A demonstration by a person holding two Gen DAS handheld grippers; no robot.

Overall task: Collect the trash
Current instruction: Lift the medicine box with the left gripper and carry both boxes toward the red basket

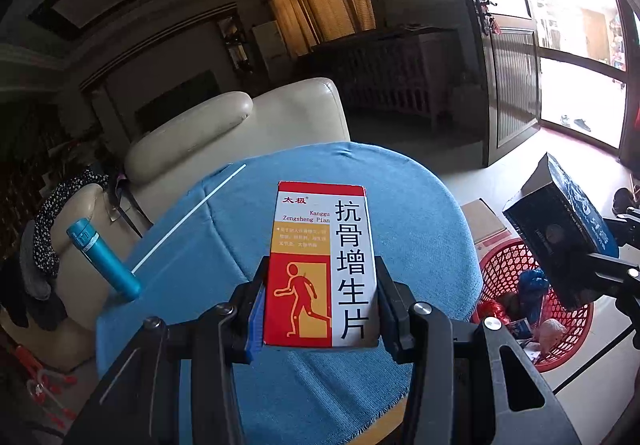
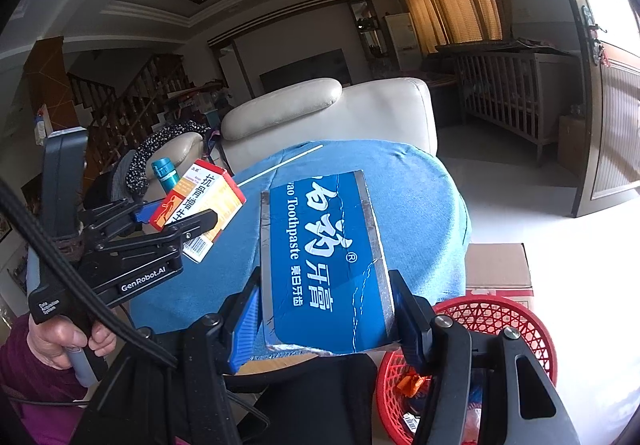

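My left gripper is shut on a red and white medicine box, held above the round table with the blue cloth. My right gripper is shut on a blue toothpaste box, also over the table. In the right wrist view the left gripper shows at the left with the medicine box tilted in it. A red mesh basket with several bits of trash stands on the floor at the table's right; the toothpaste box hangs over the basket.
A teal bottle and a thin white stick lie on the table's left side. A cardboard box sits on the floor behind the basket. A cream sofa stands beyond the table. A person's hand grips the left handle.
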